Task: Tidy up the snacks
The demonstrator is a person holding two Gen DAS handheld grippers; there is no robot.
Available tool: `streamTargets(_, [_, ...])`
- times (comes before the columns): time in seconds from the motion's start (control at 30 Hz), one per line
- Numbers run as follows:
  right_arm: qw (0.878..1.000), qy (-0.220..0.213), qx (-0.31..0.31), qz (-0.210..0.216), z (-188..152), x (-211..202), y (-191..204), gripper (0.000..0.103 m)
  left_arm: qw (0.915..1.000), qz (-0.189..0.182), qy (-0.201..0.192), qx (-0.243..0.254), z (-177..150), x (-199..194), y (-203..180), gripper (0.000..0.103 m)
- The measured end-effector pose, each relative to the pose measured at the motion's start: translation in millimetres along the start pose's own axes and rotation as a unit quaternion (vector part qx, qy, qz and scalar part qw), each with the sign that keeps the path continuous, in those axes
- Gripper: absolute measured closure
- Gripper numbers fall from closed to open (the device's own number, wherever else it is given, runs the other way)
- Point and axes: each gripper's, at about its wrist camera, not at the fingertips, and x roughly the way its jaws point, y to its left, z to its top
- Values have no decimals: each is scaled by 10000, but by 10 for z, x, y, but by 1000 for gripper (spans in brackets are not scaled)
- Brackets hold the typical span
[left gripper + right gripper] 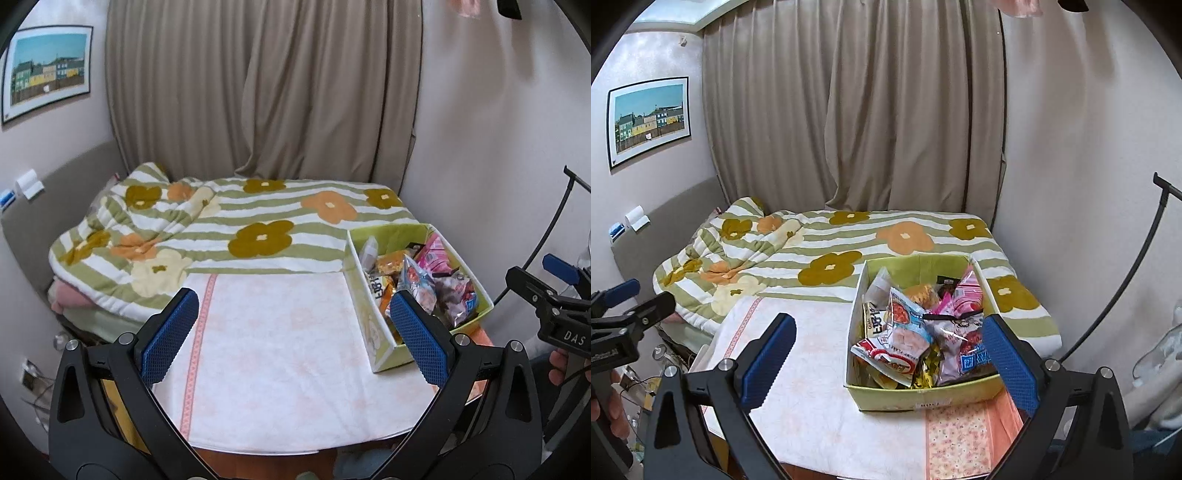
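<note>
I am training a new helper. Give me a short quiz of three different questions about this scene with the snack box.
1. True or false: the left tongs are shut on a snack packet.
2. Where are the snack packets now? A) spread on the white cloth B) piled in the green box C) on the floral blanket
3. Fill in: the green box stands on the table's ____ side.

Key: 1 false, both tongs are open and empty, right tongs too. 2 B. 3 right.
</note>
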Motion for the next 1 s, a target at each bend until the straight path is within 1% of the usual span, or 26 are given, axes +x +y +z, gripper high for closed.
streamTargets(0.13, [10000, -33, 54, 16, -61, -37, 13, 3, 10000, 30, -42, 45, -51, -38, -33, 0])
streamTargets(0.47, [9998, -183, 70, -16, -36, -88, 66, 3, 9999, 27, -71, 82, -85, -65, -11, 0])
streamTargets(1.0, [9998, -186, 61, 2, -31, -79, 122, 3, 9999, 69, -83, 29, -110, -57, 55, 0])
